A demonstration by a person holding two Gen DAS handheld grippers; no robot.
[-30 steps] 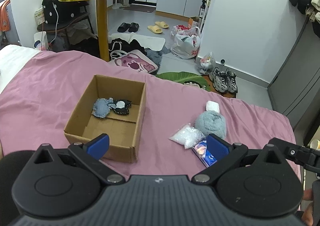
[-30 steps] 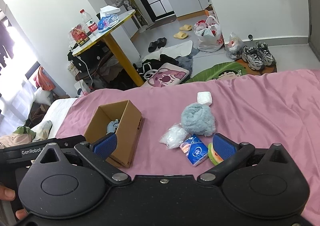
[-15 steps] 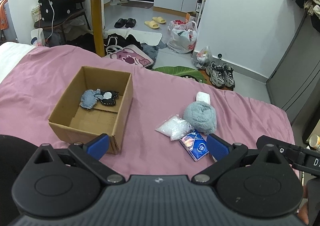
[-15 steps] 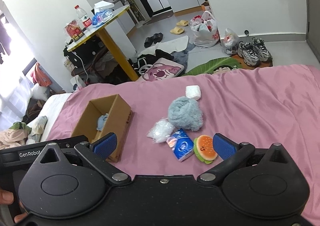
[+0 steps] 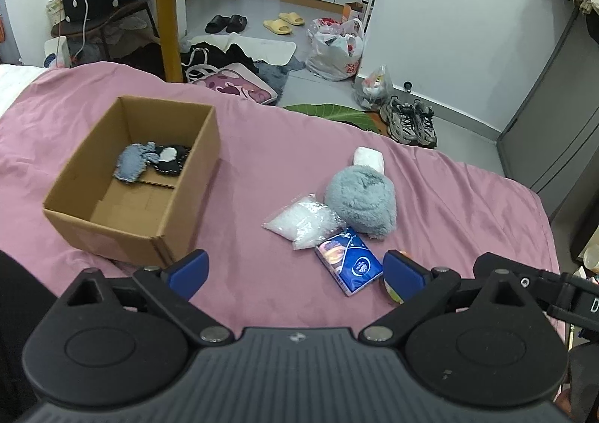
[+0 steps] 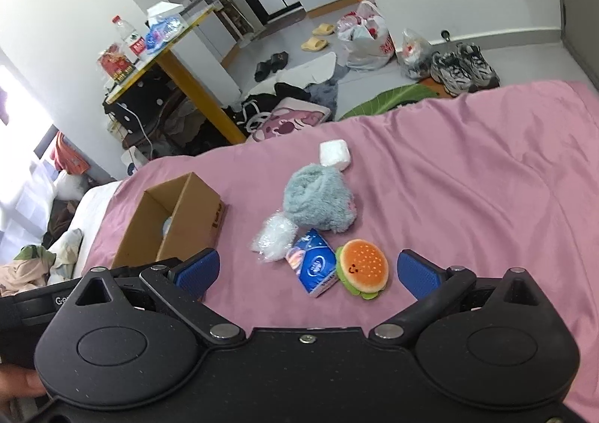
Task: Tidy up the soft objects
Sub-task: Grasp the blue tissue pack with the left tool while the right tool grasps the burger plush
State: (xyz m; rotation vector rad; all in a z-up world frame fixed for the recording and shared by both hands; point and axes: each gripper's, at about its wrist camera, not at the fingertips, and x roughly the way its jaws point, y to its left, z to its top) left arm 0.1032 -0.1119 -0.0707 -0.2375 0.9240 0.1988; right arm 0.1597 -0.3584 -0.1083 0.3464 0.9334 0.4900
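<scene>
The right gripper [image 6: 307,271] is hovering with its blue-padded jaws spread wide and nothing between them, looking down on the cluster of loose things on the pink bedsheet [image 6: 468,168]. The left gripper [image 5: 295,271] is likewise gaping and carrying nothing, hanging above the sheet between the open brown cardboard box [image 5: 179,232] and that cluster. The box is sitting well apart from the pile, presumably as the collecting bin, since a small blue denim patch [image 5: 131,164] and a black-and-white fabric piece [image 5: 170,159] are already lying inside it. Still waiting outside are an orange burger-shaped plush [image 6: 361,267], a blue tissue packet [image 6: 312,265] touching it, a clear crinkly plastic bag [image 6: 273,237], a fluffy grey-blue bundle [image 6: 318,202] and a small white soft block [image 6: 335,153] just behind it. The burger plush is lying nearest the right gripper, so it looks the likeliest next pick.
</scene>
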